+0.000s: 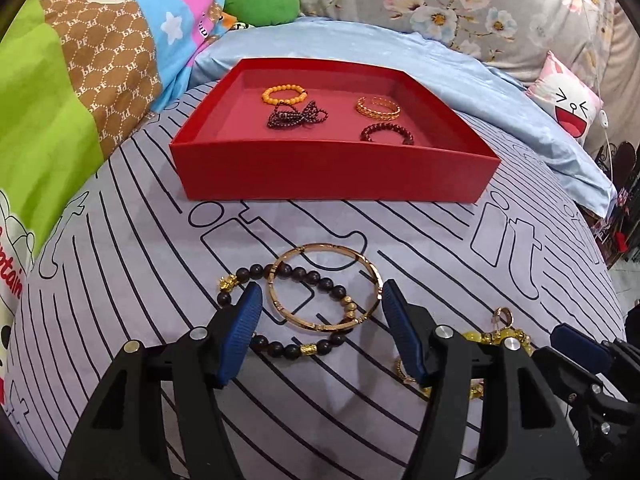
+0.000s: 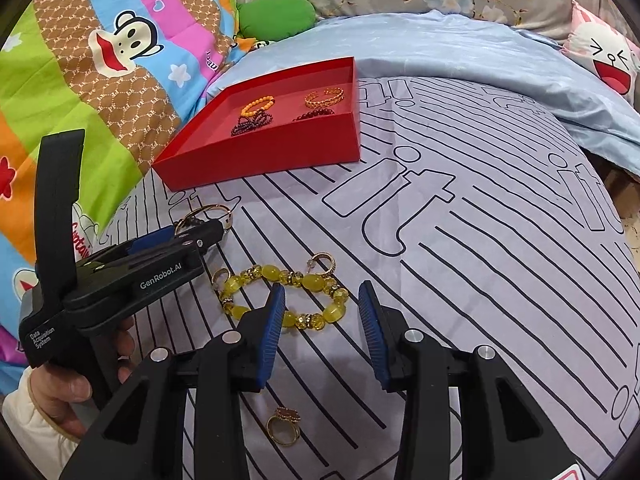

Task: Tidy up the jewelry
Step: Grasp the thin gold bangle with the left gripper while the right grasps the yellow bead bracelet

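Observation:
A red tray [image 1: 332, 172] [image 2: 280, 152] on the bed holds an orange bead bracelet [image 1: 284, 94], a dark bead string [image 1: 298, 116], a gold chain cuff [image 1: 378, 106] and a dark red bracelet [image 1: 386, 134]. My left gripper [image 1: 322, 300] is open, its jaws either side of a gold bangle [image 1: 324, 286] that lies over a black bead bracelet [image 1: 280, 308]. My right gripper [image 2: 322, 300] is open over a yellow bead bracelet [image 2: 280, 296]. A gold hoop earring [image 2: 324, 264] lies beside it, and a gold ring [image 2: 284, 426] lies nearer me.
The striped grey bedsheet [image 2: 460, 240] carries everything. A colourful quilt [image 1: 60, 100] lies at the left, a blue blanket [image 1: 460, 80] behind the tray, a cartoon pillow [image 1: 568, 100] at the right. The left gripper's body [image 2: 120, 272] shows in the right wrist view.

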`<action>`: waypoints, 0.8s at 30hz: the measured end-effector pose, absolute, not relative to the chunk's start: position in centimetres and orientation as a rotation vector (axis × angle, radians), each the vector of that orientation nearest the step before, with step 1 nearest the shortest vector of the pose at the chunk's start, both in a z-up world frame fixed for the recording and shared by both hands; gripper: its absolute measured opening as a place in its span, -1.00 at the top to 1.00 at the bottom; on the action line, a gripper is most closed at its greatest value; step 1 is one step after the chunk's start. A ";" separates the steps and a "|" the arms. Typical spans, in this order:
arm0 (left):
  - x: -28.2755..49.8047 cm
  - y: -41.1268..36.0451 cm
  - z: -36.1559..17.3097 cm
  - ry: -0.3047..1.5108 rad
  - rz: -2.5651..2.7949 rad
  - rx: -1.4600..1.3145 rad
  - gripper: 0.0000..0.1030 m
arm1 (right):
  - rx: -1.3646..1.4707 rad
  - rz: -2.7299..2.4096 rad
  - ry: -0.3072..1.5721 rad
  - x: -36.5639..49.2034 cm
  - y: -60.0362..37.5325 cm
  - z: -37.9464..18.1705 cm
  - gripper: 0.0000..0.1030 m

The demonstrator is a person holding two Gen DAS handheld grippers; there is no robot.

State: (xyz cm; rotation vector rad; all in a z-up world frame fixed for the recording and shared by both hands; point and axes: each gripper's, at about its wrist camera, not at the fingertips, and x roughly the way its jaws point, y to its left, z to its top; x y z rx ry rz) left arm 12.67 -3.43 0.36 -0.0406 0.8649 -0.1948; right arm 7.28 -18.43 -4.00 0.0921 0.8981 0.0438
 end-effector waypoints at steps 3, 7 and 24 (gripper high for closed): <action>13.0 -3.8 0.4 0.866 -0.196 -0.014 -0.15 | 0.095 0.046 0.899 7.3 -18.4 -4.0 0.27; 13.4 -4.4 0.2 0.878 -0.217 0.010 -0.23 | 0.095 0.048 0.900 7.4 -18.3 -4.1 0.27; 13.1 -4.1 0.9 0.876 -0.236 -0.023 -0.14 | 0.098 0.048 0.904 7.7 -18.3 -4.3 0.27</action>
